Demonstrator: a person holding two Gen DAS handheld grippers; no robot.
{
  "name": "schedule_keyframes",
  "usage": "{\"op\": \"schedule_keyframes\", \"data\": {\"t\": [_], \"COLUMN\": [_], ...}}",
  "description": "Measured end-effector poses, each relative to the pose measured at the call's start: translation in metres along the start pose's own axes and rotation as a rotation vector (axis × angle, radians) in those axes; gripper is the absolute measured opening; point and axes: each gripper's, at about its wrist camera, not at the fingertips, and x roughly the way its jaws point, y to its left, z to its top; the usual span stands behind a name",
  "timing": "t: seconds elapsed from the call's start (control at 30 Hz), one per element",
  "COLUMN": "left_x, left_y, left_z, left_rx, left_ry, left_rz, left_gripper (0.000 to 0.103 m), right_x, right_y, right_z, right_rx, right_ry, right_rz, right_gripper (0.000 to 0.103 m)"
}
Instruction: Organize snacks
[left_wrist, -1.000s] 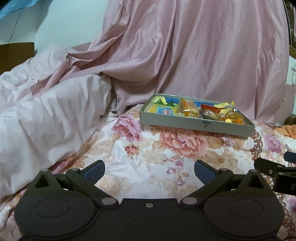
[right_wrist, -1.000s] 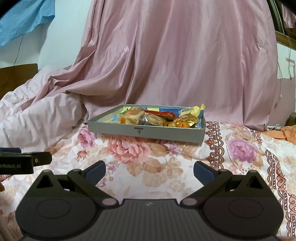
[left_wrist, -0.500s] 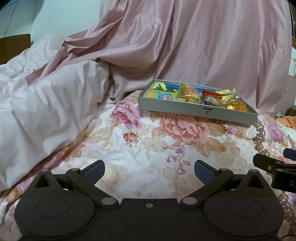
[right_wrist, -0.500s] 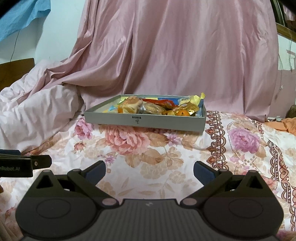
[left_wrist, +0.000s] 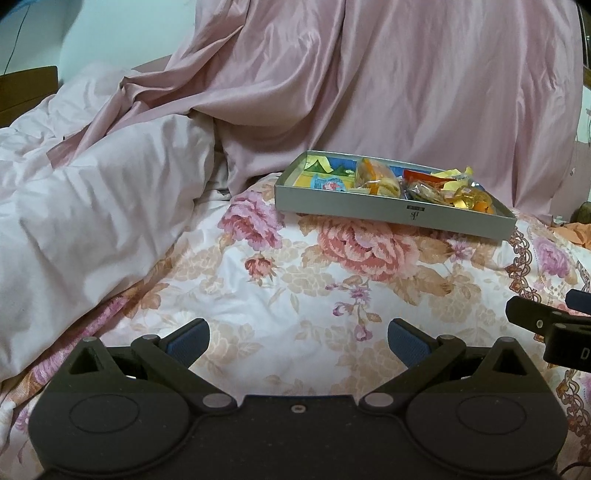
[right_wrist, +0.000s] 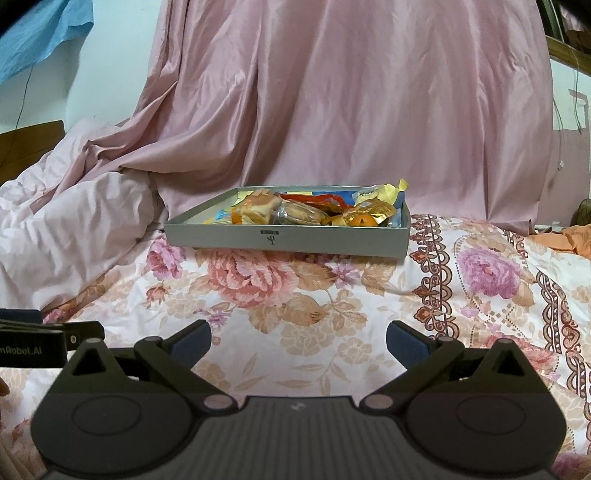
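Observation:
A shallow grey box (left_wrist: 391, 211) sits on the floral bedsheet, also in the right wrist view (right_wrist: 288, 238). It holds several wrapped snacks (left_wrist: 417, 186): a bun in clear wrap (right_wrist: 256, 210), a red packet (right_wrist: 314, 198), gold and yellow wrappers (right_wrist: 373, 210). My left gripper (left_wrist: 297, 339) is open and empty, low over the sheet, well short of the box. My right gripper (right_wrist: 298, 339) is open and empty, facing the box's front wall.
A pale pink duvet (left_wrist: 85, 218) is heaped at the left. A pink satin curtain (right_wrist: 351, 99) hangs behind the box. Orange cloth (right_wrist: 569, 238) lies at the far right. Each gripper shows at the other's view edge.
Both grippers have tilted down and moved slightly closer to the box; the box now sits lower and larger in the frames. Both stay open.

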Motion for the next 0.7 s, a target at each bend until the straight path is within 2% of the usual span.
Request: {"op": "schedule_keyframes", "data": {"t": [0.7], "left_x": [-0.0001], "left_y": [-0.0006], "left_z": [-0.0001], "left_rx": [0.000], "left_ry": [0.001], "left_rz": [0.001], "left_gripper": [0.102], "right_x": [0.0010], "right_y": [0.0030], "right_z": [-0.0024], "right_rx": [-0.001], "right_ry": [0.013], "right_rz": [0.004], "right_gripper": [0.103]}}
